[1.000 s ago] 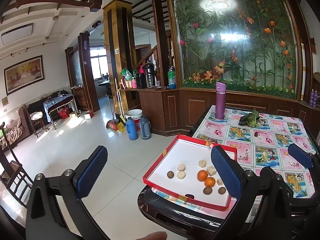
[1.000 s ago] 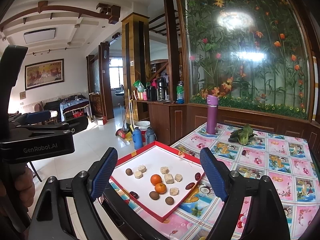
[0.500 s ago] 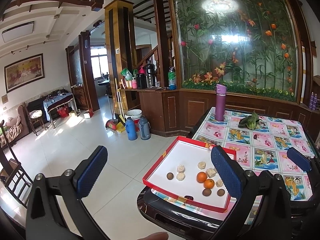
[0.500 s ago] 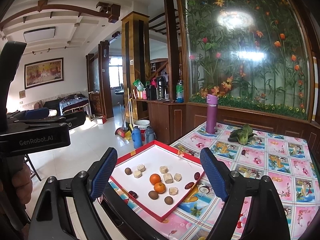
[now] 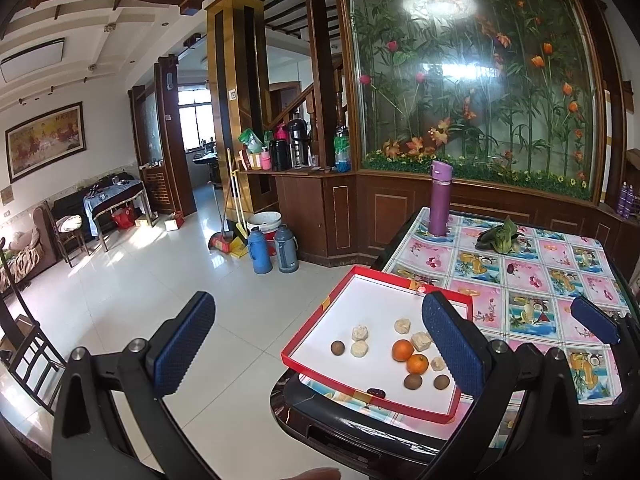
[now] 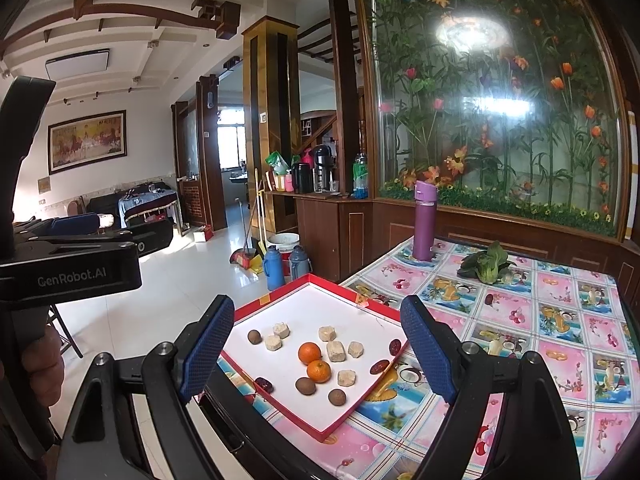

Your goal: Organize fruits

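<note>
Red-rimmed tray (image 6: 280, 400) overhanging tabletop's near-left corner, holding two oranges (image 6: 310, 353), brown round fruits, pale cakes and dark dates; left gripper (image 5: 320, 344) and right gripper (image 6: 316, 344) both spread, empty, hovering short; risk: nudged tray tips floorward, round fruit rolls.

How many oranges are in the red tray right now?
2. Both oranges sit near the middle of the red tray, touching or nearly so: one farther back, one just in front of it. Nothing seems to hide a third.
</note>
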`<state>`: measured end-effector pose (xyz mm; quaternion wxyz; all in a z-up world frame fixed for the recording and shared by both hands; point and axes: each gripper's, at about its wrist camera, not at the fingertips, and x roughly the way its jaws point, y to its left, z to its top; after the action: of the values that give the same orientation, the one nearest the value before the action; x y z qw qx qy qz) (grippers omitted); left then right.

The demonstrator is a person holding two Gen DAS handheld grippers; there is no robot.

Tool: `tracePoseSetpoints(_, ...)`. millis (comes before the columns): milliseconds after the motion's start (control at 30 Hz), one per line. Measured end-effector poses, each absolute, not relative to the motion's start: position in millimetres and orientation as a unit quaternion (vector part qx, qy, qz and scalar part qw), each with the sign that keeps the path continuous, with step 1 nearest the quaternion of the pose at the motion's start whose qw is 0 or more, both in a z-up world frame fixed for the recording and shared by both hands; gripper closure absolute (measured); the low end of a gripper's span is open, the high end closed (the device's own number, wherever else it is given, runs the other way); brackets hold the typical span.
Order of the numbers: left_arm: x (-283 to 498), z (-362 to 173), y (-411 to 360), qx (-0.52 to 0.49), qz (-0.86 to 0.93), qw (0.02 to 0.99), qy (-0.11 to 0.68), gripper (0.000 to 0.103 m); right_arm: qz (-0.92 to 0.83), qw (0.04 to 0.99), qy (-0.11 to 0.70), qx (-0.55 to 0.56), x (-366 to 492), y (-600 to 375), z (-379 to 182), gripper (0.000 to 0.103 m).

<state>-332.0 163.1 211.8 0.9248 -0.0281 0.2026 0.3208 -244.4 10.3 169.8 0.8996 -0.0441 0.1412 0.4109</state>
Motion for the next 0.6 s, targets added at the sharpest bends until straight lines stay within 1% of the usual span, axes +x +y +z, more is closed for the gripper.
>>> tracePoseSetpoints(600,-329,202,178,-0.048,0.322,0.923,0.206,0.000,0.412,0.896,0.149,-0.067,-244,24,163,0.018)
